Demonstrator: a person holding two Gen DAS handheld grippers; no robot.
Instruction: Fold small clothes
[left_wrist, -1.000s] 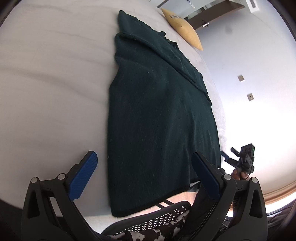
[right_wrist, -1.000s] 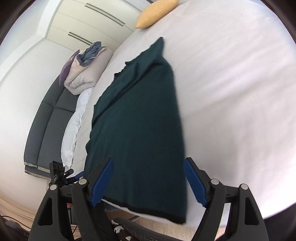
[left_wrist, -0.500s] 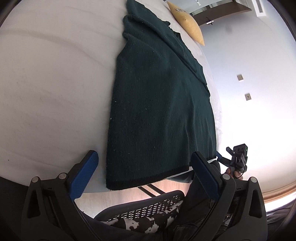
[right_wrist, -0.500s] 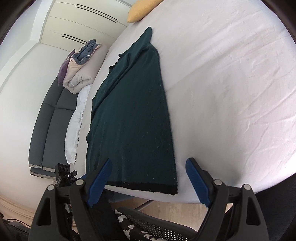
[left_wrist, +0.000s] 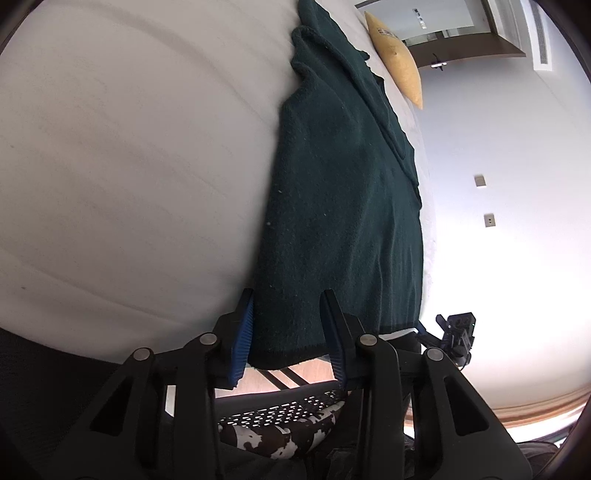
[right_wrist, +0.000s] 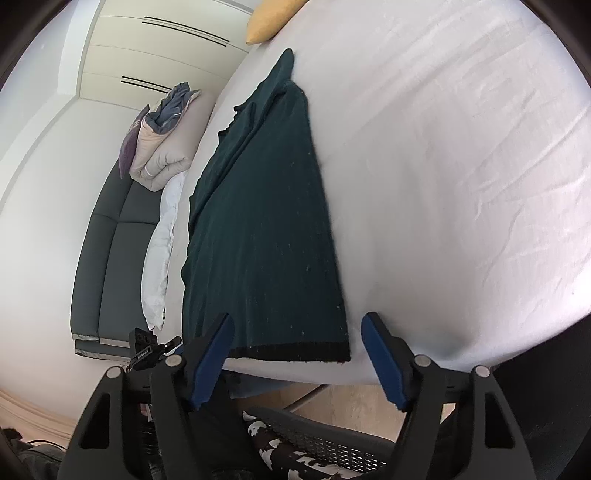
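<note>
I note my left claw (left_wrist: 286, 328) half-closed around the green garment (left_wrist: 343, 206) hem, no grip confirmed; right claw (right_wrist: 297, 354) wide open.

Bright daylight, blown-out glare low right in the left view, strong fisheye bending, slight motion blur.

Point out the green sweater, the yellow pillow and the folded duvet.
green sweater (left_wrist: 343, 229), left wrist view, middle of its body.
yellow pillow (left_wrist: 397, 62), left wrist view, centre of its face.
folded duvet (right_wrist: 166, 155), right wrist view, its beige side.
</note>
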